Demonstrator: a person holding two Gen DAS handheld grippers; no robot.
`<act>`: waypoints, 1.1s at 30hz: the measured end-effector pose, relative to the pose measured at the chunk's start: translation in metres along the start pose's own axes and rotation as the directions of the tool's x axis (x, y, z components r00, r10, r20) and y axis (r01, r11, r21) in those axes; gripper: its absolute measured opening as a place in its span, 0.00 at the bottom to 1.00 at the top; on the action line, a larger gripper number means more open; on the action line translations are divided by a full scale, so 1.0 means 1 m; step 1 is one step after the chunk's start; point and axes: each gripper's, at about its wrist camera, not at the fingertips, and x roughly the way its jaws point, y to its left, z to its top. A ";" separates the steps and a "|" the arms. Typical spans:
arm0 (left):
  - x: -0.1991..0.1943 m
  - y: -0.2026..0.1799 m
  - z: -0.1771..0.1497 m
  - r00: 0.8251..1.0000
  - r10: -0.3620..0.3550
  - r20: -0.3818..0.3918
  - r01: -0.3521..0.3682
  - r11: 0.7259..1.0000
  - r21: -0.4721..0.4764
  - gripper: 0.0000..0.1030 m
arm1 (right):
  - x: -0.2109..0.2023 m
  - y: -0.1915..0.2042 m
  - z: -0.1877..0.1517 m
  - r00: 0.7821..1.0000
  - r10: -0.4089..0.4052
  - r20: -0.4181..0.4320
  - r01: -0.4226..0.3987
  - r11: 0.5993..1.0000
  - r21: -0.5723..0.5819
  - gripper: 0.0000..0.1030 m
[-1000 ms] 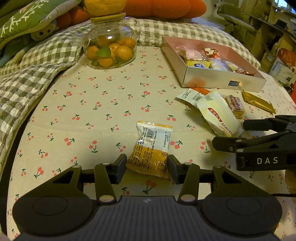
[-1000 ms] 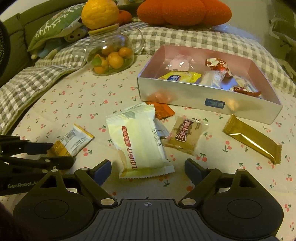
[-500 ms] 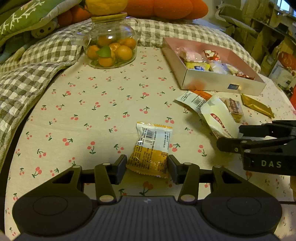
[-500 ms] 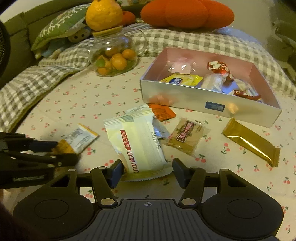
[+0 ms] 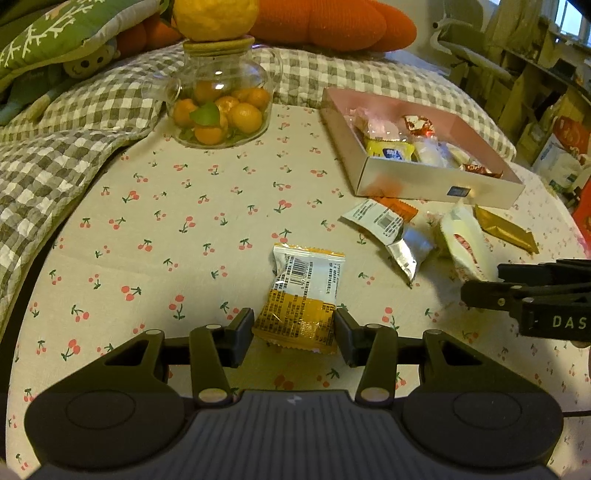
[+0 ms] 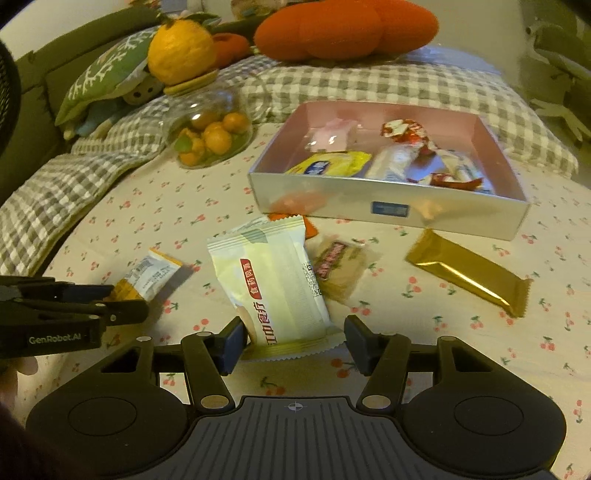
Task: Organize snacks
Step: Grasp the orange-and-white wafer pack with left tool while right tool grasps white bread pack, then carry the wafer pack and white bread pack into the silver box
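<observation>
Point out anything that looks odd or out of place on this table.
A large citrus fruit sits balanced on the lid of the glass jar of small oranges, which looks precarious. Several snack packets, including the gold bar, lie loose outside the pink box.
</observation>
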 end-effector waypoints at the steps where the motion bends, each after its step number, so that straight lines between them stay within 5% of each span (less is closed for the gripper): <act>1: 0.000 0.000 0.001 1.000 -0.001 0.001 0.001 1.000 -0.002 0.42 | -0.001 -0.003 0.001 1.000 -0.001 0.002 0.001 1.000 0.009 0.56; 33: -0.006 -0.053 0.056 0.989 -0.104 0.105 0.110 0.993 -0.053 0.42 | -0.033 -0.077 0.042 0.993 -0.024 0.119 -0.010 0.959 0.282 0.56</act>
